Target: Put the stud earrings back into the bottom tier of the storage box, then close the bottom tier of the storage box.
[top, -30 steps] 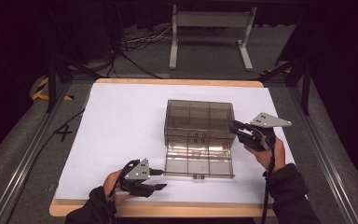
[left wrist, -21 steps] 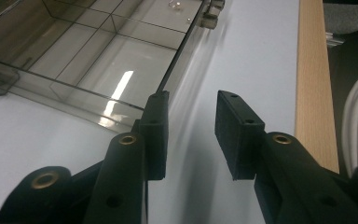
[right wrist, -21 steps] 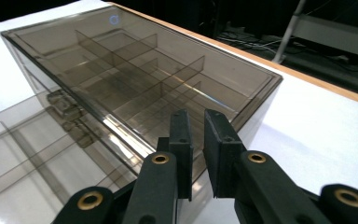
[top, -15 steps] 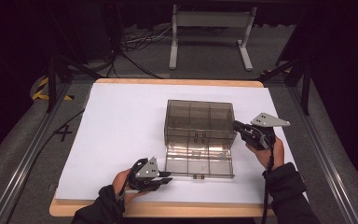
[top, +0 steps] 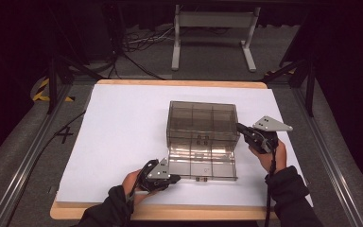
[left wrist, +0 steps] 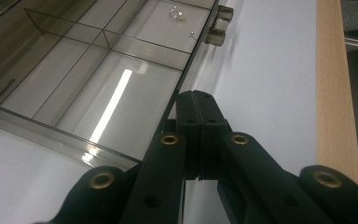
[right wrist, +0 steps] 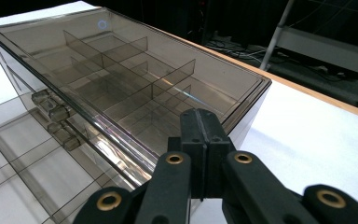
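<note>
White table paper (top: 123, 123) bears a smoky organiser box (top: 202, 124); both grippers' fingers (left wrist: 196, 112) are closed, empty.

A white sheet (top: 123, 127) covers the wooden tabletop (top: 179, 83); beyond it stands a grey metal frame (top: 212, 21) amid floor cables (top: 142, 42).

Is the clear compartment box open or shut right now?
Open. The compartment box has its lid folded down flat on the white sheet toward the person, and its dividers lie bare in the high view.
</note>
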The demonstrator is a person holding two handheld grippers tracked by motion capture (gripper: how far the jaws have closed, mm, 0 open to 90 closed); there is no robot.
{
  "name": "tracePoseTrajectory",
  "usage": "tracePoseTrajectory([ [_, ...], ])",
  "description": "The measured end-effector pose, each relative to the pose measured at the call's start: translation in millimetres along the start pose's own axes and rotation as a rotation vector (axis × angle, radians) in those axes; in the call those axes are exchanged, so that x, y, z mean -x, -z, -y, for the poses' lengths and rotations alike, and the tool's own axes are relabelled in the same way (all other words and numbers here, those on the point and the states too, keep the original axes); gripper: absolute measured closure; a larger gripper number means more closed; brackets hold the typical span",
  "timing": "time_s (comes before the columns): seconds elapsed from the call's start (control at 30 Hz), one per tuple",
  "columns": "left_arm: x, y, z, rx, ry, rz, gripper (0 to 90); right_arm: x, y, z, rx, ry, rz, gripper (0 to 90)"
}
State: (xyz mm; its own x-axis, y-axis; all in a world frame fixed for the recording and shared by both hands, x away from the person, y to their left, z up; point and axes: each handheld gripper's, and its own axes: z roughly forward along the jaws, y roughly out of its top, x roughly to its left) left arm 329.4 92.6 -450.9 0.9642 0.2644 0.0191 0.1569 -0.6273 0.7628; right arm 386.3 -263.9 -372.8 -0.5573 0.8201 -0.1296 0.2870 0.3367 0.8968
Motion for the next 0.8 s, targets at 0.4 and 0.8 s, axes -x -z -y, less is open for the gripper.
tracePoseTrajectory([
  [0.4, 1.6, -7.7, -2.3, -0.009, -0.022, 0.014, 87.1, 0.2, 1.2, 1.5, 0.005, -0.020, -0.007, 89.8],
  [0.8, 6.6, -15.3, -8.7, -0.033, -0.049, -0.003, 86.0, -2.3, 4.0, 2.8, 0.007, -0.016, -0.007, 89.8],
])
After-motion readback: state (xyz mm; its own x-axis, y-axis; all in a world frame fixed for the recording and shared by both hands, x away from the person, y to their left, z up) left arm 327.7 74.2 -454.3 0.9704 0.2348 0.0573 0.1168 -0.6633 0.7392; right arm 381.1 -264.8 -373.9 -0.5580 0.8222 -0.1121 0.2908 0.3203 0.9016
